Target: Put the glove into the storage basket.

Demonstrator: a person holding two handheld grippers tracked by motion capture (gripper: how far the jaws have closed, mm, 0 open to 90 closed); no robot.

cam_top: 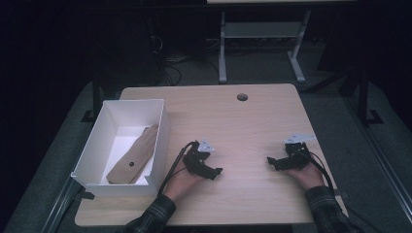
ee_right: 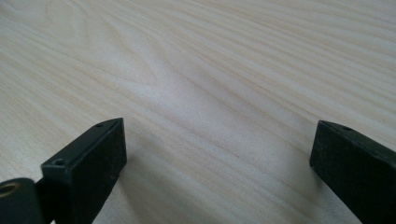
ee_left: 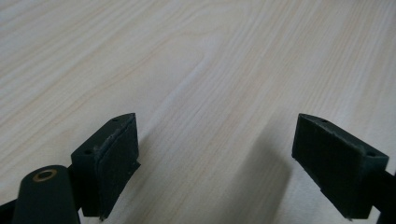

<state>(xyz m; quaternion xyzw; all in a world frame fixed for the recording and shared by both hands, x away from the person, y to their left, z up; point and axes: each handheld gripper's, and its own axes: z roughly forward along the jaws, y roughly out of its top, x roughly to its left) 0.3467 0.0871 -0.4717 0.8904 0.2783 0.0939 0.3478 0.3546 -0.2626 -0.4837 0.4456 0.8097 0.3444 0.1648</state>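
Both hands rest low on the near half of the pale wooden table (cam_top: 252,116), each with a pair of tongs pointing inward toward the other. The left tongs (cam_top: 217,172) sit just right of a white box (cam_top: 163,128), and the view along them shows the two black jaws spread wide with only bare wood grain between them; they have hold of nothing. The right tongs (cam_top: 270,162) lie well apart from the left ones, near the table's right edge, and they too stand wide open over bare wood, gripping nothing. The one object close at hand is a brown, flat, elongated piece (cam_top: 133,156), possibly wood or card, with a small dark hole near its lower end. It lies slanted inside the white box at the table's left side, leaning from the box floor up toward the right wall. From where I stand, this looks like work that is either finished or not yet started: if the job was to put the brown piece away, it is in the box already and both tongs have let go, leaving nothing more to do. If it is to be taken out, everything is left, and the left tongs are the nearer pair.
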